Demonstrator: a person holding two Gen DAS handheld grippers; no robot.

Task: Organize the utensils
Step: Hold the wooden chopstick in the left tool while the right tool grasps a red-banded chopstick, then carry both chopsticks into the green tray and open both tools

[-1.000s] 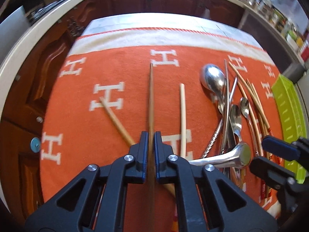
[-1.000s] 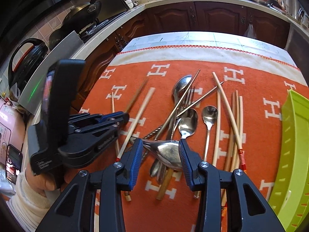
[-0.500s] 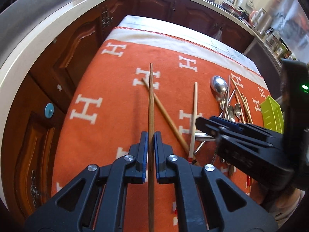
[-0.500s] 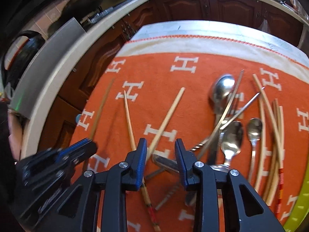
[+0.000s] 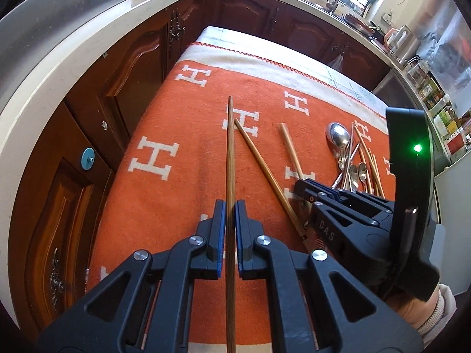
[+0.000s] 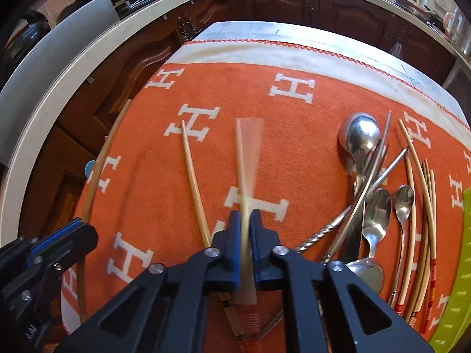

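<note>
The left gripper (image 5: 230, 220) is closed on a dark brown chopstick (image 5: 230, 158), which runs straight out between its blue pads toward the far side of the orange cloth (image 5: 164, 200). The right gripper (image 6: 245, 235) has just been closing, and now its jaws pinch a pale chopstick (image 6: 247, 158). This stick looks blurred like a fan at its far end, so I think it swings in the grip.

Such sticks are light, stiff and thin. A smooth round stick can easily turn or slide between flat pads, so a hold nearer the middle would be steadier than one at the end.

On the cloth to the left of the pale stick lies another light chopstick (image 6: 192, 182). To the right is the heap: a big spoon (image 6: 357, 138), smaller spoons (image 6: 379, 214), and a bundle of pale chopsticks (image 6: 424, 206). The metal pieces are heavier and slippery, and they cross each other. At the far right edge, a green tray (image 6: 459, 279) lies just beside the heap.
</note>
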